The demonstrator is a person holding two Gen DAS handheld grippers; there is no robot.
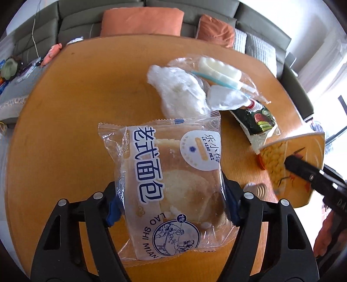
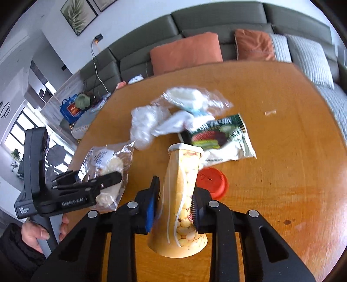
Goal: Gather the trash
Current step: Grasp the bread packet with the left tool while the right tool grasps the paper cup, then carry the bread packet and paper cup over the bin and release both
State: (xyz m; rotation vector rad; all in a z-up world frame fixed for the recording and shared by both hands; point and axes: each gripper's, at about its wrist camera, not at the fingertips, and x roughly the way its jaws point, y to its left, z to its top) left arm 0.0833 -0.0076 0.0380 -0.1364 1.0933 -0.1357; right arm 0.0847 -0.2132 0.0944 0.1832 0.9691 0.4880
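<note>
While the clear, crinkly bread packet (image 1: pixel 171 184) sits between the blue pads of our left gripper (image 1: pixel 173 204), pinched at its two long sides, we see a soft round bun through the film and blue lettering running along the packet's long axis, which points away from us toward the far side of the round wooden table (image 1: pixel 76 108). Our right gripper (image 2: pixel 173 208) is clamped on a tall paper snack cup (image 2: pixel 182 195), a smooth tapering tube printed with pale beans; its narrow end points away toward the far pile, its wide open mouth toward the camera, and it is tilted rather than upright. Just right of the cup an orange plastic lid (image 2: pixel 213 181) lies flat on the wood. Beyond it lies a glossy green snack wrapper (image 2: pixel 219 136) with a white torn edge, touching a heap of crumpled white tissue (image 2: pixel 147 125) and a clear plastic bag (image 2: pixel 195 99) holding white and pale blue bits; these are blurred in the right wrist view, so we cannot tell finer detail. In that view the left gripper shows at the left with the packet in its jaws, a hand (image 2: pixel 41 234) on its grey handle. The tabletop is varnished and smooth, bare on the left and near right, with its curved edge well apart from the pile. Past the far edge stands a grey-green sofa (image 1: pixel 130 13) with orange cushions (image 1: pixel 141 22).
</note>
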